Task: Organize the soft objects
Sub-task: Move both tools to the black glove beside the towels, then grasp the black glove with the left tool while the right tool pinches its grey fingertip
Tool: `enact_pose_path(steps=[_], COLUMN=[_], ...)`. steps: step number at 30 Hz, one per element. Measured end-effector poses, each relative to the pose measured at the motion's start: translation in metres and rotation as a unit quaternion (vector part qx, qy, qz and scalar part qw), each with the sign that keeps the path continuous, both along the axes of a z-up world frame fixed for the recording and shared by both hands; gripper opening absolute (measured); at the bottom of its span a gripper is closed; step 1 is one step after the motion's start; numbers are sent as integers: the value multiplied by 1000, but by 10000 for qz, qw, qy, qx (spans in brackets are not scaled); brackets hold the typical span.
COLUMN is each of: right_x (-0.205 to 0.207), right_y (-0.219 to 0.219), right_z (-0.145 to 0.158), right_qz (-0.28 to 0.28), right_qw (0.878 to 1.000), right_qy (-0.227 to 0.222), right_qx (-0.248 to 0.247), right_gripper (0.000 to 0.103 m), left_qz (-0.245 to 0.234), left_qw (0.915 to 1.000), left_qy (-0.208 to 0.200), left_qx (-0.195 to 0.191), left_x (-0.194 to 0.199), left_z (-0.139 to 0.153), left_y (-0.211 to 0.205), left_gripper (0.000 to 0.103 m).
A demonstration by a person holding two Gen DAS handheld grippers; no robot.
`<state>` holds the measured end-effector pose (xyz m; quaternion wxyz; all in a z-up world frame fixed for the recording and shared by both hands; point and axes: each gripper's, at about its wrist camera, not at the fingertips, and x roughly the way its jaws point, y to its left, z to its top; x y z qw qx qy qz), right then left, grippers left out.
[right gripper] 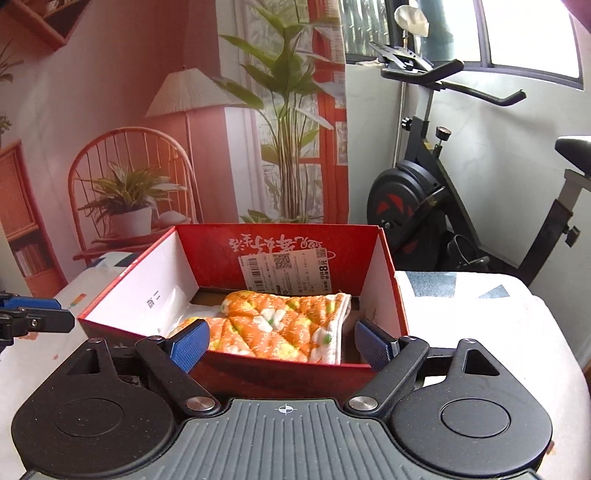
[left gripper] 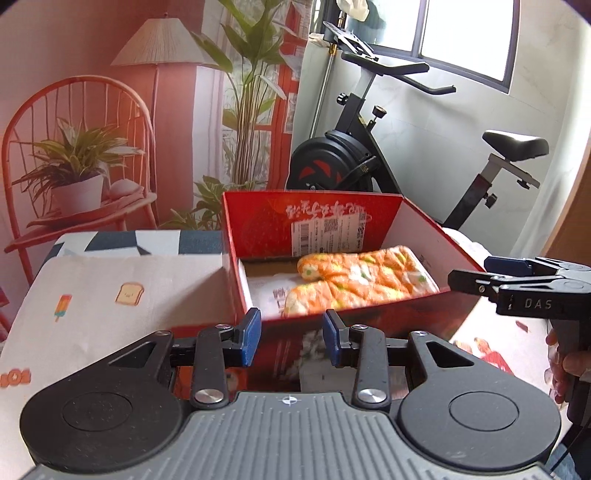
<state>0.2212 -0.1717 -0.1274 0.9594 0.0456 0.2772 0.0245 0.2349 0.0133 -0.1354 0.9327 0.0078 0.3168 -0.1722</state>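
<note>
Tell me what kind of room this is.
Probably a room in a home: an exercise bike stands by a window, and a red box sits on a cloth-covered table.

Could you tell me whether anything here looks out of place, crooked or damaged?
Nothing much stands out. The orange floral quilted cloth lies folded inside the red cardboard box, well below its rim, and nothing has spilled onto the printed tablecloth. The only oddity: the box's white lettering and shipping label appear upside down.

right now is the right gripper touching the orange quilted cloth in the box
Apart. The right wrist view shows the right gripper open, pads outside the red box, with the orange quilted cloth lying inside.
</note>
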Motion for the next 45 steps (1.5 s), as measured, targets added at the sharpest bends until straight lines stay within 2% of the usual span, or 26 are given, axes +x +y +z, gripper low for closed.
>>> enact_pose_path(steps=[8,14,20,25,40,45], right_x=[-60,-91,-107,-115,-123,-122], right_y=[24,49,66,70,77,76], right_z=[-23,-51,-70,-81,-105,-109], right_qz=[129,261,333,383,633,748], right_qw=[9993,9975,9951,9922,9823,9805], right_qy=[23,391,778,1031,1626,1666], right_qx=[360,519,510,585,680,730], right_gripper=[83,81,74,67,66,56], left_qz=[179,386,324,361,366,373], left_qw=[9986,9934,9896,9876,9855,9857], left_qy=[468,976,1325,1455,1617,1604], left_qx=[-161,-456,-454,-455,-353,-357], left_x=[-49,-73,-82,-84,-89,-89], left_z=[-36,-63,-85,-96,-108,-108], left_y=[28,46,46,46,40,39], left_gripper=[39,38,37,37,37,37])
